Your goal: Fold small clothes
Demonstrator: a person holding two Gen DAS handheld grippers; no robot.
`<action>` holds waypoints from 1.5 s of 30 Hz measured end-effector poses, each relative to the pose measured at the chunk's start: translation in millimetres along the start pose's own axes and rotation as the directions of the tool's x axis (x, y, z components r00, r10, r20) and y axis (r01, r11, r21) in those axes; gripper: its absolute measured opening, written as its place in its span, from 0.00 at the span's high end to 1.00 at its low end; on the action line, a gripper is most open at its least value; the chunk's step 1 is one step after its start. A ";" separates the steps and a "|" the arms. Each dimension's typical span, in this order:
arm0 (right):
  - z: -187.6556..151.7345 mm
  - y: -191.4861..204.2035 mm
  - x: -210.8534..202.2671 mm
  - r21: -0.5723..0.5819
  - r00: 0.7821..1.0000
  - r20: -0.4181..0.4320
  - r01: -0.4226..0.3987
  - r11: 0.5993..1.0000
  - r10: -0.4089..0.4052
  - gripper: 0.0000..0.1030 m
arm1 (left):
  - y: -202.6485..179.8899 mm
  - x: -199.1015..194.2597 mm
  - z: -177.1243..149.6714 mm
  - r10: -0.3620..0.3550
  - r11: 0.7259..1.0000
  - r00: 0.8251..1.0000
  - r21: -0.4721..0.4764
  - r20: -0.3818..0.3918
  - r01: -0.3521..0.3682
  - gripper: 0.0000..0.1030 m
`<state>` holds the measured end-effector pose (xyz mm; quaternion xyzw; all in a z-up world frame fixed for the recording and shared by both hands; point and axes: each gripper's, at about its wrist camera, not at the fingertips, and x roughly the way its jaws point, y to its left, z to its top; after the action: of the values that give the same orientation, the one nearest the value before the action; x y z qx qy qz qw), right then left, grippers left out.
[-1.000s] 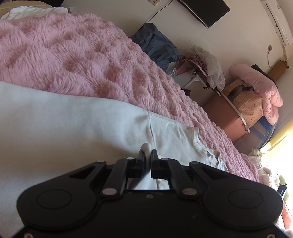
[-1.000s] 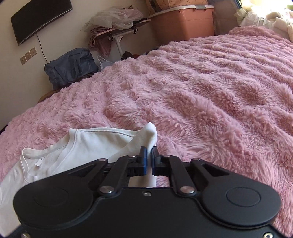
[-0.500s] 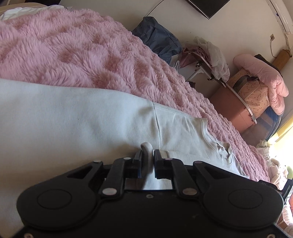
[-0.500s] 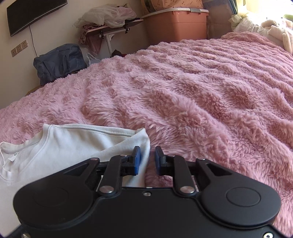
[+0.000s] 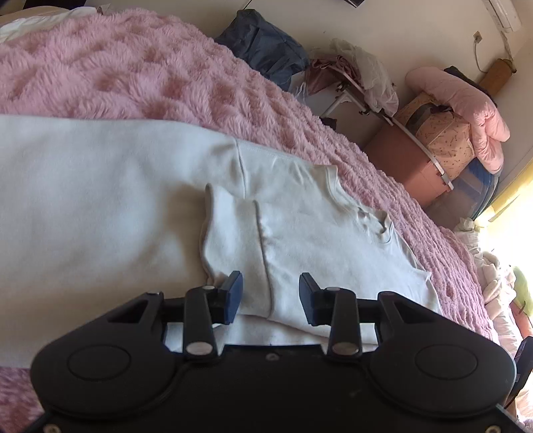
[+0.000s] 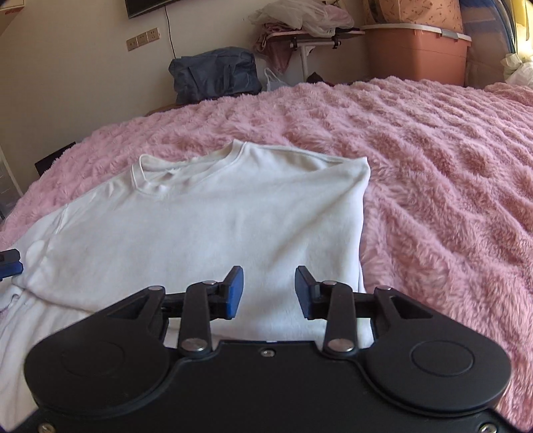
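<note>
A white T-shirt (image 6: 206, 226) lies on the pink fluffy blanket (image 6: 433, 160), with its right side folded over the body so the fold forms a straight right edge. In the left wrist view the shirt (image 5: 116, 206) shows a sleeve (image 5: 233, 243) folded flat on top. My left gripper (image 5: 270, 296) is open and empty just above the folded sleeve. My right gripper (image 6: 268, 291) is open and empty above the shirt's lower part. The left gripper's blue pads (image 6: 10, 263) show at the left edge of the right wrist view.
The blanket covers the bed. Beyond the bed's far edge are a dark blue bag (image 6: 213, 76), a small table piled with clothes (image 6: 299, 30) and a brown storage box (image 6: 413, 53). A pink quilt (image 5: 466, 106) sits on boxes by the wall.
Both grippers were shut on shirt fabric and have opened, letting it go. The folded side and sleeve now lie flat on the shirt. Both grippers have pulled back.
</note>
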<state>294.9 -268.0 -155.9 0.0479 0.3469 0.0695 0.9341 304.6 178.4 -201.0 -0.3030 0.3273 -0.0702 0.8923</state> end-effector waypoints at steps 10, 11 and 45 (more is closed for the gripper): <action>-6.4 1.5 -8.9 0.109 0.997 -0.011 0.078 0.991 -0.077 0.64 | 0.5 -55.9 12.5 0.012 0.999 0.999 -0.051 0.039 -0.010 0.60; -3.8 9.8 -15.1 0.102 0.998 0.003 0.059 0.993 -0.060 0.63 | 2.4 -68.7 13.5 0.023 0.998 0.999 -0.059 0.049 -0.021 0.59; -11.9 288.0 -14.5 -0.223 0.961 -0.093 -0.277 0.935 0.262 0.51 | 226.1 -295.9 -35.0 0.543 0.703 0.807 -0.651 0.232 -0.286 0.58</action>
<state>248.4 14.1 -115.9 -0.0172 0.3550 0.2385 0.9038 36.6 439.2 -194.5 -0.4869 0.2003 0.3066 0.7930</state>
